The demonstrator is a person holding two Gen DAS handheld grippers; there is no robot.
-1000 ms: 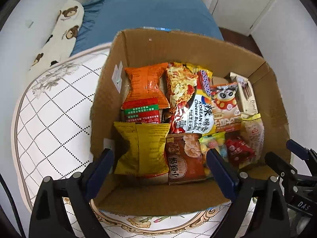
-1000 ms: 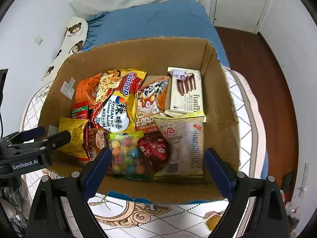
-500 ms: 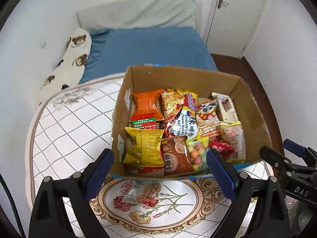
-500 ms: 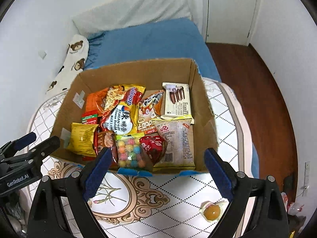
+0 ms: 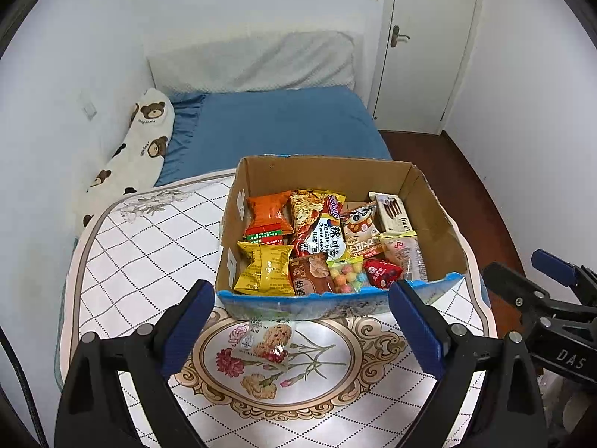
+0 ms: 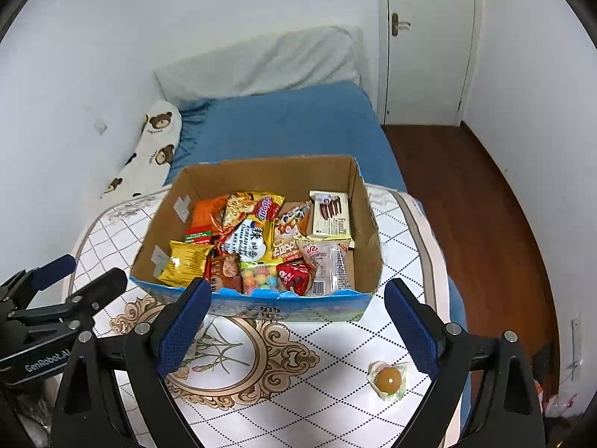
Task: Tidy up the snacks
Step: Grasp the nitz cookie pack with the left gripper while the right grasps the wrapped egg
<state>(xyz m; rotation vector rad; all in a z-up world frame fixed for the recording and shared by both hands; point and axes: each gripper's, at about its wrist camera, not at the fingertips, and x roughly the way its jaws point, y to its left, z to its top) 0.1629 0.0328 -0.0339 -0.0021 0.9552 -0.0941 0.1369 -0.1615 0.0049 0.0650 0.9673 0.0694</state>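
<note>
cookie packet (image 5: 265, 339) label unreadable, box (image 5: 335, 304) hiding its top edge

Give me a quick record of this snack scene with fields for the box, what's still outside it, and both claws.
container: cardboard box on the quilted table cover, holding many snack packets
outside, front: cookie packet lying flat beside the box
outside, right: small round wrapped sweet, apart from the box
left claw: open, nothing between its fingers
right claw: open, nothing between its fingers
background: bed with blue sheet
</note>
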